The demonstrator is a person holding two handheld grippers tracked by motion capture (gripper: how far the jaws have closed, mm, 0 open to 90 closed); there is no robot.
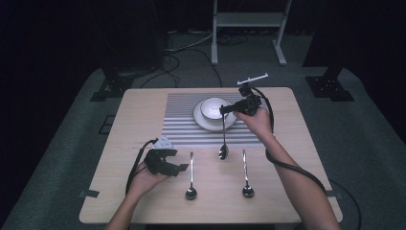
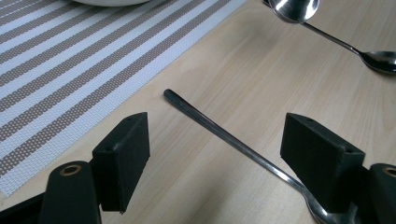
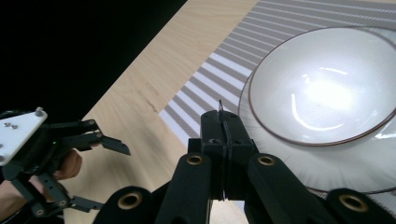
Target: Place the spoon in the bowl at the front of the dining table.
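Right gripper (image 1: 224, 109) is clamping a spoon (image 1: 223, 139) by its handle tip, the spoon dangling beside the bowl (image 1: 213, 107). Left gripper (image 2: 215, 154) is standing released, straddling a second spoon (image 2: 224, 135) on the table (image 1: 143, 124). Risk: the thin handle pivoting or slipping, striking the bowl

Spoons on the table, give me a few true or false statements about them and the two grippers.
1. The right gripper holds a spoon by its handle. True.
2. The left gripper is clamped on a spoon. False: its jaws stand open, with a spoon handle lying on the table between them.
3. Two spoons lie flat on the bare wood. True: one near the left gripper, another to its right.
4. The bowl sits directly on the wood. False: it rests on a plate on the striped placemat.
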